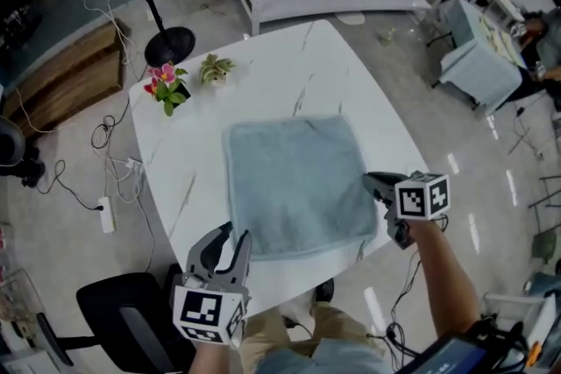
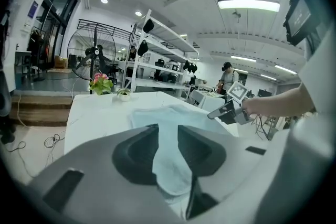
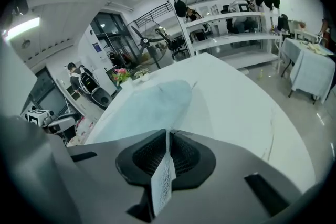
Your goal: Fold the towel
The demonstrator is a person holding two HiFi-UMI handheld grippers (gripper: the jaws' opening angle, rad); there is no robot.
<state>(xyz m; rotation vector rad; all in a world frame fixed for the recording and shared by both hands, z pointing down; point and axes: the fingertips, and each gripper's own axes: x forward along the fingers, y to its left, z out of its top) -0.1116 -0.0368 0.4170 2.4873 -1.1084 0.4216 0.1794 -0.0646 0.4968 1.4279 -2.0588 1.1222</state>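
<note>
On a white table: towel spread flat, a gripper at each side of its near end
White marbled table (image 1: 289,66) carries the pale blue towel (image 1: 298,184), lying flat and unfolded at its middle; the left gripper (image 1: 232,239) sits at the towel's near left corner, jaws partly apart, cloth showing in the gap without the pads pressing on it; the right gripper (image 1: 372,181) meets the right edge, jaws closed tight on a thin edge of towel; pink potted flowers (image 1: 165,85) and a small green plant (image 1: 215,68) stand near the far left corner
</note>
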